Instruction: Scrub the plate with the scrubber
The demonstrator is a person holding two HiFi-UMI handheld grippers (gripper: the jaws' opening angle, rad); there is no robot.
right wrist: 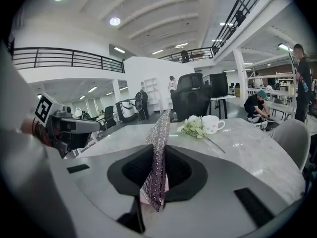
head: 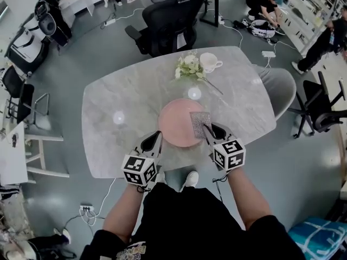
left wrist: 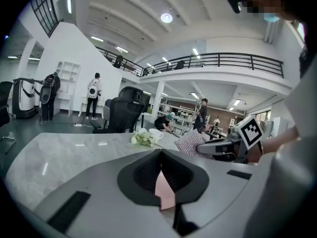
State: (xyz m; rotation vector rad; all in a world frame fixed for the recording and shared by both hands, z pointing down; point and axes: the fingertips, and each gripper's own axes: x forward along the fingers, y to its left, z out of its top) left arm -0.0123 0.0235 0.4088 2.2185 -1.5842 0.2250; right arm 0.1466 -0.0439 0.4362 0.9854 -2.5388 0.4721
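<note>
My left gripper (head: 156, 138) has its jaws clenched on the near-left rim of the pink plate (head: 179, 118). In the left gripper view a thin pink edge sits pinched between them. The plate lies flat close to the near edge of the surface (head: 119, 91), about midway along it.

My right gripper (head: 208, 130) is clamped on the scrubber (head: 200, 122), a silvery mesh pad that sticks out of the jaws and reaches over the plate's right side (whether it actually presses on the plate I cannot tell from the head view).

I judge the plate to be stiff, smooth and breakable, and likely to skate on the polished marble, so the pinch on its rim is what anchors it. I would go easy on downward pressure so it doesn't tip. The scrubber looks light and floppy. Held by one edge it will probably fold under load, so a hold deeper into the pad should give firmer strokes.

Flowers (head: 188, 66) and a cup (head: 209, 62) stand well apart from the plate, near the far edge.
</note>
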